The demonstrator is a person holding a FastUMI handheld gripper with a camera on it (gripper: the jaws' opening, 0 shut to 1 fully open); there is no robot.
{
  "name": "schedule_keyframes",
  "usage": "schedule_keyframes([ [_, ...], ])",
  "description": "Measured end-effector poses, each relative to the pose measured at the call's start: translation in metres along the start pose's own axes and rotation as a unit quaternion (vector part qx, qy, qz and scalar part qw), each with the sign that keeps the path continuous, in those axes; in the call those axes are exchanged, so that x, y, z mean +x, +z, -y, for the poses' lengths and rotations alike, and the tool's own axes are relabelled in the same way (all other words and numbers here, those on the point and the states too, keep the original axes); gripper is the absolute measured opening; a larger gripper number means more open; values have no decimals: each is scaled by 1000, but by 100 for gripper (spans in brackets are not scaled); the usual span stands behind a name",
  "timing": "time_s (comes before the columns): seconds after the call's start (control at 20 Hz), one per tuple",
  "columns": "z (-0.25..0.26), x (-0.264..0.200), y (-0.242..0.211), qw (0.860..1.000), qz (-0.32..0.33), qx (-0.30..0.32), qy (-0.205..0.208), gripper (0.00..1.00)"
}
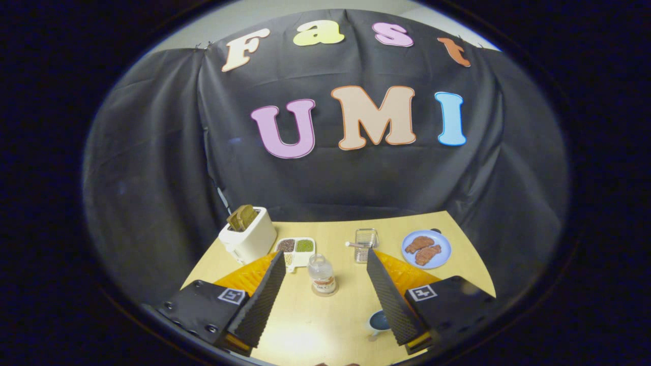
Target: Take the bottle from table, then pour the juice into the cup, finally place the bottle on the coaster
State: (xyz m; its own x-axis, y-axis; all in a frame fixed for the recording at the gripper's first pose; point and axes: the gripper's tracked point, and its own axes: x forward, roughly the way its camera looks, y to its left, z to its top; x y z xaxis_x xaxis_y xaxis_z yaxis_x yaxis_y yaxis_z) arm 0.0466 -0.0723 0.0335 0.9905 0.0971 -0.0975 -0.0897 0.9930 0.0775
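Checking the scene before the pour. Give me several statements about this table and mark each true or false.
1. The gripper has its jaws spread with the bottle between them, untouched. True.
2. The bottle lies on its side. False: it stands upright on the table.
3. Bread sticks out of the white toaster. True.
4. The blue plate is bare. False: it carries two brown pieces of food.
5. The clear cup stands beyond the bottle. True.
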Motion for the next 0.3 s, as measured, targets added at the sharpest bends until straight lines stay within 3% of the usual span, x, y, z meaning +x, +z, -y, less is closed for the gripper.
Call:
schedule_keyframes([
  [0.3,1,-13,0,1000,6,-14,19,99],
])
